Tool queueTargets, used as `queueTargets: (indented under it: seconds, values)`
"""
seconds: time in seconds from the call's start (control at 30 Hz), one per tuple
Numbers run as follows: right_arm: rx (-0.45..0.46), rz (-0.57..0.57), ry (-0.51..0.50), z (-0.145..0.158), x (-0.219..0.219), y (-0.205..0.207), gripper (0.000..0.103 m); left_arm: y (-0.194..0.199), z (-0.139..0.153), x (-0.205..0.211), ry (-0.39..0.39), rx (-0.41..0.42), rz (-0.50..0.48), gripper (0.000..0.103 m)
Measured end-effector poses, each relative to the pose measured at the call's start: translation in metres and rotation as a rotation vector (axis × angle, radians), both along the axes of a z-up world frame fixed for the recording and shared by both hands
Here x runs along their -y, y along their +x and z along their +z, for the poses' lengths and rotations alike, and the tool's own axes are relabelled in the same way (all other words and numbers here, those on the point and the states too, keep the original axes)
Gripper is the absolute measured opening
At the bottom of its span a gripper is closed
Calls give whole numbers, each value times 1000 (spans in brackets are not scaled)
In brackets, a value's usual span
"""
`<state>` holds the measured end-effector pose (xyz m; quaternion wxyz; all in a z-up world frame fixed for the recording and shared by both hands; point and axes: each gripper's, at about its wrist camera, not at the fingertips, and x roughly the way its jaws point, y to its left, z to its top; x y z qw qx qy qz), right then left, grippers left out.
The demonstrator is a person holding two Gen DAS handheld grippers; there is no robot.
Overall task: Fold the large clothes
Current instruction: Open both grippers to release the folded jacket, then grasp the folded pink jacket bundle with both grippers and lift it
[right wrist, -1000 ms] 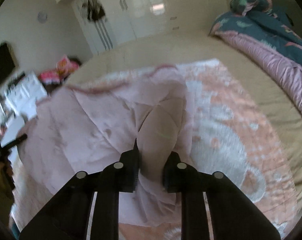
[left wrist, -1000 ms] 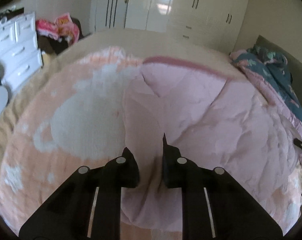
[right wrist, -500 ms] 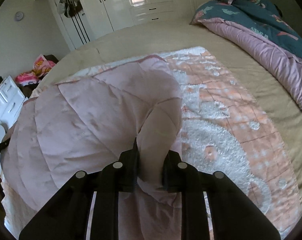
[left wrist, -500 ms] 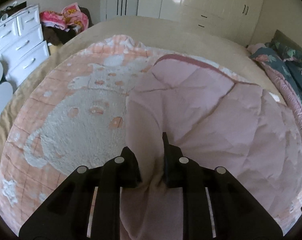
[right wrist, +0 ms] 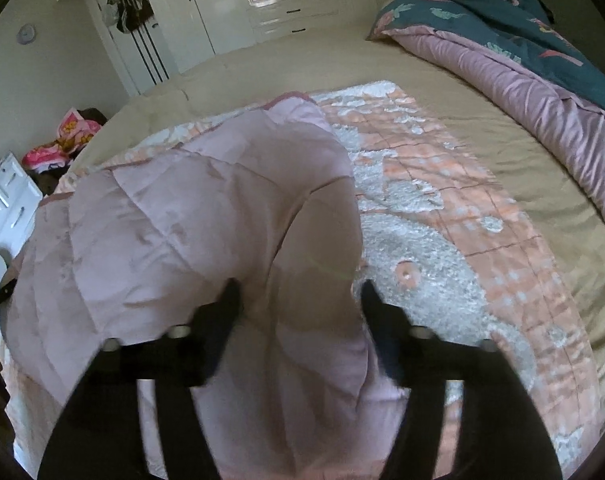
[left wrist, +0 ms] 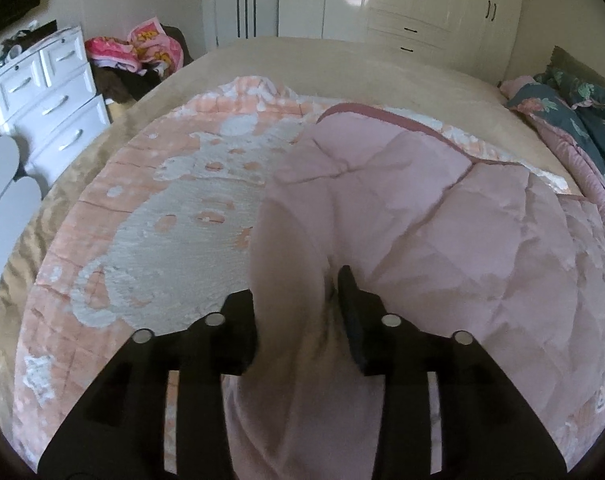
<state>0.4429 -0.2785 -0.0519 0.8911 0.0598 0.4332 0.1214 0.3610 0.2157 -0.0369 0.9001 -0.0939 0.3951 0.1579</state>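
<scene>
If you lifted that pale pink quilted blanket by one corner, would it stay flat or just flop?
The pale pink quilted blanket would probably flop: its folded part already bulges and creases over the peach side. It looks padded, so likely bulky but light. The smooth surface may slip; a fold sits between the just-opening left gripper and right gripper.

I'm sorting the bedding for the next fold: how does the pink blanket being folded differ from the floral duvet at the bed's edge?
The pink blanket is plain quilted pink; the floral duvet is dark teal with a mauve underside. The blanket lies mid-bed, folded over; the duvet is bunched along the edge. Both rest on the bed.
</scene>
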Motion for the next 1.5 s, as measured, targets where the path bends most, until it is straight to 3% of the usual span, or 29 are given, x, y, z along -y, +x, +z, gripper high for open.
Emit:
queueTargets:
  seconds: [0.03,0.1,0.27,0.43,1.07,1.5]
  values:
    - [7,1,8,3,1,-4,83,-4,3,1,-6,7,1,40]
    - [28,2,17,10,2,-12,91,-9,9,3,-13,18,4,53]
    - [72,4,23,26,4,-32,97,-26,23,9,-18,44,3,77]
    - [99,8,27,37,7,-53,99,-43,30,12,-21,45,18,92]
    - [24,-59,68,9,30,-102,99,-99,9,30,-89,-4,40,94]
    - [-79,-200,271,-27,32,-99,99,-111,-36,10,-453,29,151,94]
